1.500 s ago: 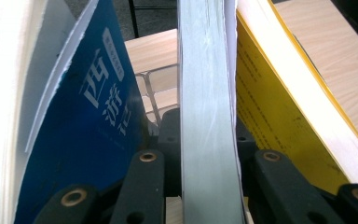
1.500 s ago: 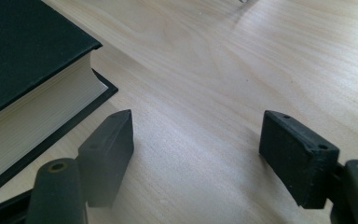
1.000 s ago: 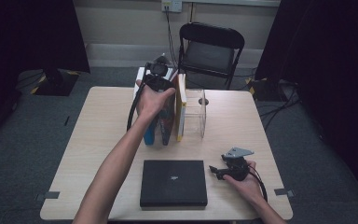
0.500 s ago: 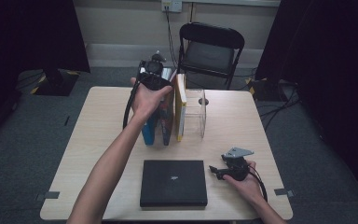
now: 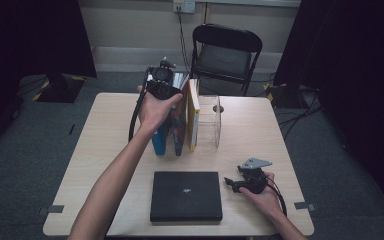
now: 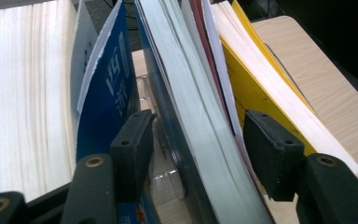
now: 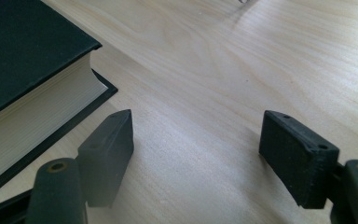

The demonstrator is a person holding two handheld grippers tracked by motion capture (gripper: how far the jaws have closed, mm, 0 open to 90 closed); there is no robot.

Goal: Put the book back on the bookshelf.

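Books (image 5: 180, 125) stand on pale wooden table (image 5: 260, 130), chair (image 5: 225, 55) behind.

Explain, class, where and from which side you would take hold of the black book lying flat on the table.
Grip the black book at its right-hand page edge, coming in level from the right, where the right gripper rests with open jaws. It lies flat, so top and bottom covers are the faces to pinch; that edge looks thick, so a wide opening is probably needed, the lower jaw sliding under the cover.

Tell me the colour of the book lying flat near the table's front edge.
Black cover, with cream page edges; the high view shows the cover best.
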